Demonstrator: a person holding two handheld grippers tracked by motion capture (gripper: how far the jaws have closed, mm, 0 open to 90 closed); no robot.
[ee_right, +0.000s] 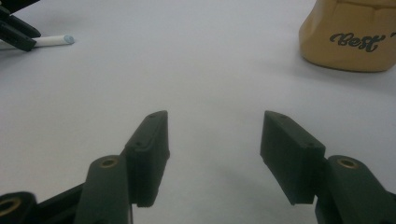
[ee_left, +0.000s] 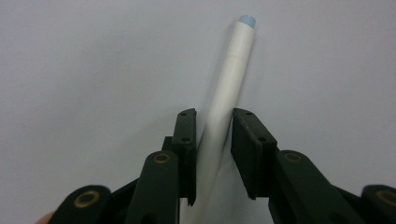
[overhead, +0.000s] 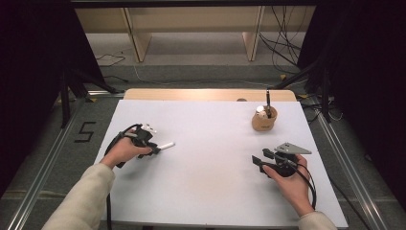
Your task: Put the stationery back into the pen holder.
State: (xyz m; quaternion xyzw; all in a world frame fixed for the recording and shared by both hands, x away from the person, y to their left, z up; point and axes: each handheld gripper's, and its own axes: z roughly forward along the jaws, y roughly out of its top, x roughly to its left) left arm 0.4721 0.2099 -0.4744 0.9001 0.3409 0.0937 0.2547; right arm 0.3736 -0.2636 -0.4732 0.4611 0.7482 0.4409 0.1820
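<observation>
Now my left gripper [ee_left: 214,140] has its jaws around the white pen [ee_left: 229,88] lying on the table [overhead: 210,143], pads touching it. Gripped so near one end, it could swing or slip when lifted. My right gripper [ee_right: 215,149] rests with jaws apart, near the cup [overhead: 264,120].

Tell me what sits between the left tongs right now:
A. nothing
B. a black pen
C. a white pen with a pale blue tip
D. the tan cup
C: in the left gripper view the white pen runs between the two pads of the left tongs, its blue tip pointing away.
</observation>
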